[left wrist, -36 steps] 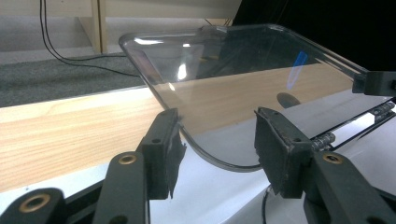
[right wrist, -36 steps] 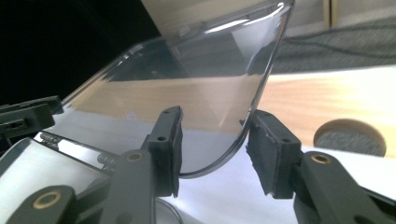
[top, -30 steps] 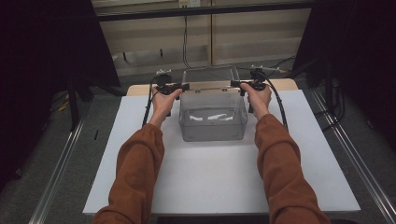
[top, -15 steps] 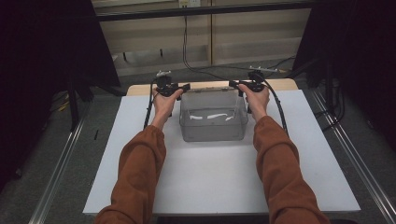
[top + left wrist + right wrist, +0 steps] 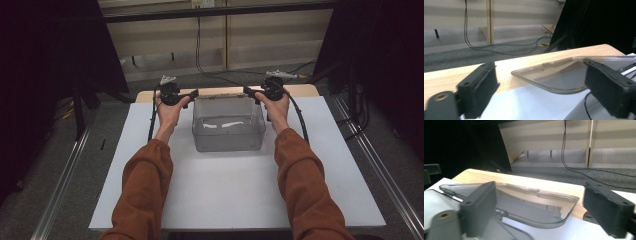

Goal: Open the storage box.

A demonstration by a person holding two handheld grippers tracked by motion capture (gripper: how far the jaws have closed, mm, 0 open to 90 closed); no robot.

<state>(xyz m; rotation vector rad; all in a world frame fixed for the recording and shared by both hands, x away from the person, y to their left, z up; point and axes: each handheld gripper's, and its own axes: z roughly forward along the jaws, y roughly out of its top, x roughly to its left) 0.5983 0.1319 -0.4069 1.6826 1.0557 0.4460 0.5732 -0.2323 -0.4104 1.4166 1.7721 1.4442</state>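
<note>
clear bin cut off at frame edge, contents indistinct from above

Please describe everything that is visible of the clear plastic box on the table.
The clear plastic box is a see-through, rectangular container with rounded corners and a flat rim that flares outward. It stands upright on the white sheet, near the table's far edge, between the two hands. It looks empty, with only light reflections inside. The left gripper and the right gripper stand open at its far corners, and the pads do not press on the rim.
</note>
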